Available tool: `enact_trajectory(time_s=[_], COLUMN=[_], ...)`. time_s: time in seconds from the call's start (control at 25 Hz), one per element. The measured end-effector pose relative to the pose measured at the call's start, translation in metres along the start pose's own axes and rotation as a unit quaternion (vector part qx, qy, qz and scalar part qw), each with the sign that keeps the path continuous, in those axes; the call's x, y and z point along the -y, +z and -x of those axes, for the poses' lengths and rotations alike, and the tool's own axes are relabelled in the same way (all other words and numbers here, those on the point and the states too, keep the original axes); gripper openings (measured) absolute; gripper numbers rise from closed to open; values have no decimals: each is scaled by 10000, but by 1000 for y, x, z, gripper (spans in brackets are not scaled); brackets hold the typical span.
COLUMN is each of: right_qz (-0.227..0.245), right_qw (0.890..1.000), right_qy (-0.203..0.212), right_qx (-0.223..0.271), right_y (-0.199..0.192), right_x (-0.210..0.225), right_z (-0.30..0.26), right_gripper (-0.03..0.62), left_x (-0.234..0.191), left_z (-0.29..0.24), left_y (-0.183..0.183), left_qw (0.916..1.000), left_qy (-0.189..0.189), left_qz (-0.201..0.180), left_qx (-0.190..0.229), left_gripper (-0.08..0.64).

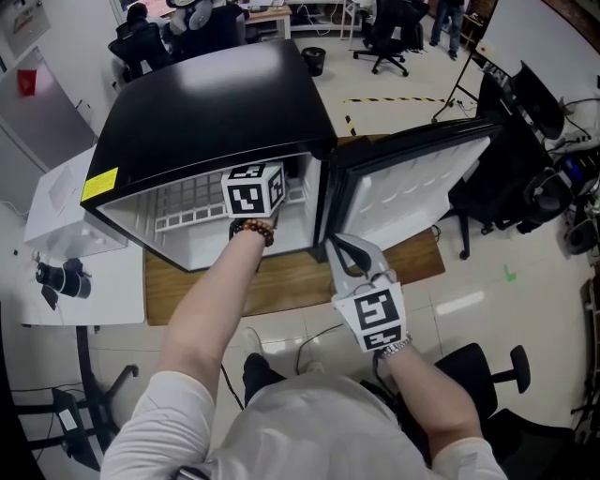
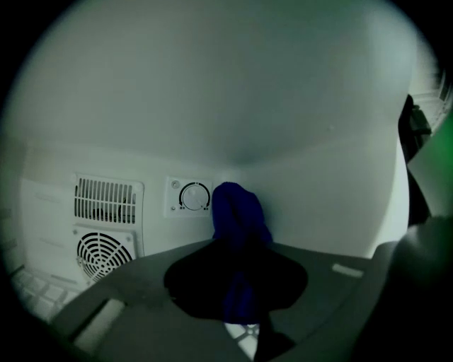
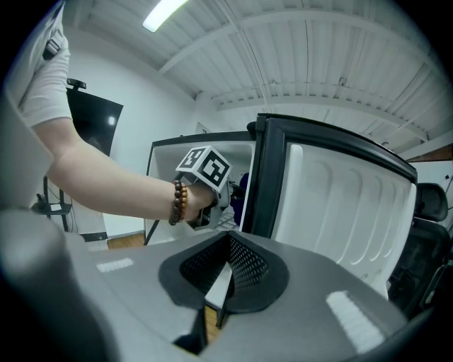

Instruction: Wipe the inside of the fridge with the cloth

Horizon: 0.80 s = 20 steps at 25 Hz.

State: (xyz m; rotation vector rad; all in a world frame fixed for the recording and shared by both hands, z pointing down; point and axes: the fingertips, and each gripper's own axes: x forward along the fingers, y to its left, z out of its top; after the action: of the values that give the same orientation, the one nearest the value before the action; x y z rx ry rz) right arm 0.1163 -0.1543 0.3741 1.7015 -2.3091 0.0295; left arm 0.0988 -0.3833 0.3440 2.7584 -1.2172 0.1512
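Deep inside the fridge (image 1: 214, 103), my left gripper (image 2: 242, 293) pinches the blue cloth (image 2: 239, 215) at the back corner, just beside the thermostat dial (image 2: 194, 196). A careless sideways swipe could, I judge, turn that dial. Only a wire shelf (image 1: 187, 208) shows inside. My right gripper (image 3: 225, 279) hangs pressed together, empty, by the open door (image 1: 412, 192).

There's a brown wooden board (image 1: 291, 286) lying flat on the pale tiled floor (image 1: 525, 319). Just left of it, a white table (image 1: 112, 281) carries a small black device (image 1: 62, 278). Far back stands a round black bin (image 1: 315, 60), with yellow-and-black striped floor tape (image 1: 394, 99) to its right and a black swivel office chair (image 1: 386, 37) behind that. Overhead, a long white ceiling light (image 3: 166, 13) glows.
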Motion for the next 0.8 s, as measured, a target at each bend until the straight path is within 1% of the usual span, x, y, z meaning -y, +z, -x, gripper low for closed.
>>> enact_trajectory(time_s=[0.2, 0.4, 0.68, 0.8], right_qz=[93, 161, 267, 207], right_qw=[9999, 9995, 9974, 9959], right_qy=[10, 147, 558, 773], right_qx=[70, 210, 377, 420], right_y=[5, 14, 34, 38], right_x=[-7, -21, -50, -62], right_z=[1, 0, -7, -11], right_gripper=[2, 5, 31, 51], left_x=[2, 4, 3, 4], left_z=[24, 60, 130, 163], left_y=[-6, -14, -21, -24], left_qw=[10000, 10000, 10000, 10000], left_qy=[43, 74, 60, 41], left_qz=[24, 39, 31, 13], left_qx=[43, 32, 4, 22], left_gripper=[69, 69, 69, 69])
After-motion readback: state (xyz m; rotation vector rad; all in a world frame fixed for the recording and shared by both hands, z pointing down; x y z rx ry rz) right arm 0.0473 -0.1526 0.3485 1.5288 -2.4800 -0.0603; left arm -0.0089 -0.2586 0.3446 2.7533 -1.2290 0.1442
